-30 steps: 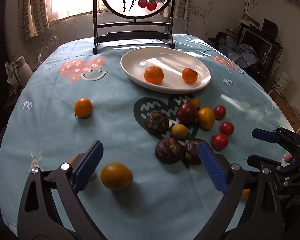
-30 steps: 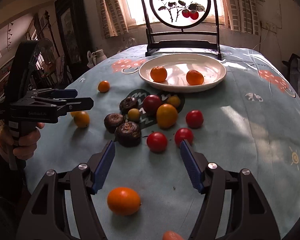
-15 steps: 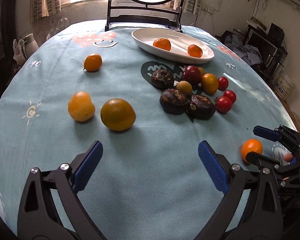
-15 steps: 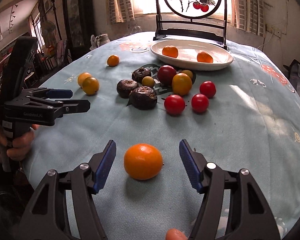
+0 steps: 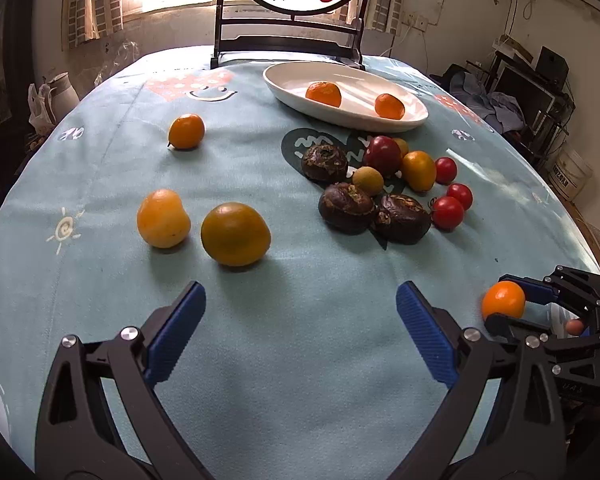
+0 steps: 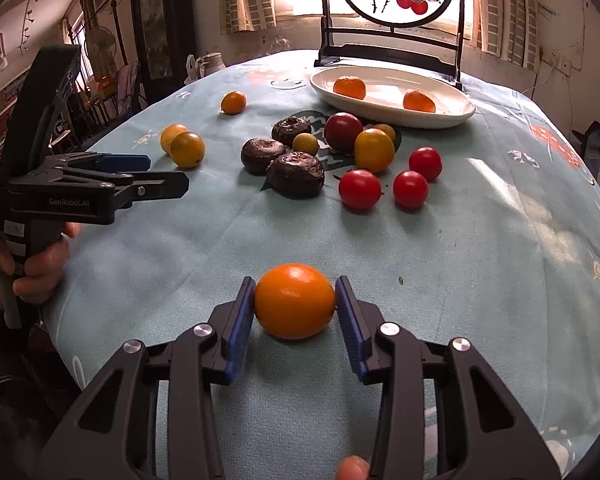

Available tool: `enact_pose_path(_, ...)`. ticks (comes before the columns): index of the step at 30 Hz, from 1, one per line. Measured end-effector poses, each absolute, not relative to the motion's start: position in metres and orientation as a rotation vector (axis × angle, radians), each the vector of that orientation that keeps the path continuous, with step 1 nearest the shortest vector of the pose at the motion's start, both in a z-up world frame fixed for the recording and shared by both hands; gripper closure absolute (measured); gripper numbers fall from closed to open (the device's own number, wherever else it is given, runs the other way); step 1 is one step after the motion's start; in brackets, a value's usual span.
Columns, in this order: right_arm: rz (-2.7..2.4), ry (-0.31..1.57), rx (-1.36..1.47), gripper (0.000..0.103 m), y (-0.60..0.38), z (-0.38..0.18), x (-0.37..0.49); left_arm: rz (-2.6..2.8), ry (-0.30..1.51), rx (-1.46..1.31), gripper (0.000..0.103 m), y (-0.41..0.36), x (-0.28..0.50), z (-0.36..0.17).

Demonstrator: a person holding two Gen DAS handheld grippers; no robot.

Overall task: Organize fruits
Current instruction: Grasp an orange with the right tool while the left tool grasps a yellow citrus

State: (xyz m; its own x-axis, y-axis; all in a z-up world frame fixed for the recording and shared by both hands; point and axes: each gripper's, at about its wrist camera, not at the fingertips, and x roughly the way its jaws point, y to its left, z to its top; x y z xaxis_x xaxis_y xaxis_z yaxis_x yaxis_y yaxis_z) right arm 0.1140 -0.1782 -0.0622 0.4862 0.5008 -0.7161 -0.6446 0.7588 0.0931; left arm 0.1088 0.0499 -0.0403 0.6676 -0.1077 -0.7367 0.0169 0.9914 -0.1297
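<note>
my right hand-held gripper (image 6: 295, 307) has just been closing and its blue pads now clamp the round orange fruit (image 6: 295, 301), which sits on the near edge of the teal-clothed counter (image 6: 480, 240). my left hand-held gripper (image 5: 300, 332) is spread apart and empty. next i judge: lift it and carry it to the white oval plate (image 6: 452, 114).

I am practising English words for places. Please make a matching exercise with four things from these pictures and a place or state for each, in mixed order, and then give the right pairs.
Things
1. orange fruit
2. left gripper
3. white plate
4. three red tomatoes

Places or states
A. holds two orange fruits
B. open, with nothing between its pads
C. between the right gripper's blue pads
D. on the cloth, right of the dark fruits

Pairs: 1-C, 2-B, 3-A, 4-D
</note>
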Motion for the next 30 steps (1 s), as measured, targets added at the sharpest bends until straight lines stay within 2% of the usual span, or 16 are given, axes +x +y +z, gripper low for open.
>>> enact_pose_path(3, 0.707, 0.807, -0.178, 0.062, -0.18, -0.062, 0.116, -0.105, 0.824, -0.126, 0.007, 0.054, 0.11, -0.038)
enact_pose_path(7, 0.715, 0.814, -0.16, 0.062, -0.181, -0.062, 0.119, -0.063, 0.772, 0.091, 0.03, 0.052, 0.119, -0.024)
enact_pose_path(10, 0.729, 0.828, -0.127, 0.062, -0.184, -0.063, 0.122, -0.145, 0.777, 0.228, 0.04, 0.05, 0.131, -0.018)
enact_pose_path(15, 0.746, 0.846, -0.081, 0.062, -0.189, -0.063, 0.126, -0.199, 0.805, 0.403, 0.041, 0.042, 0.141, -0.027)
enact_pose_path(20, 0.753, 0.848, -0.078, 0.062, -0.188, -0.063, 0.127, -0.199, 0.841, 0.441, 0.042, 0.047, 0.147, -0.038)
enact_pose_path(25, 0.756, 0.85, -0.073, 0.062, -0.189, -0.063, 0.127, -0.178, 0.853, 0.459, 0.058, 0.049, 0.149, -0.045)
enact_pose_path(30, 0.756, 0.85, -0.073, 0.062, -0.189, -0.063, 0.127, -0.17, 0.843, 0.464, 0.059, 0.05, 0.146, -0.045)
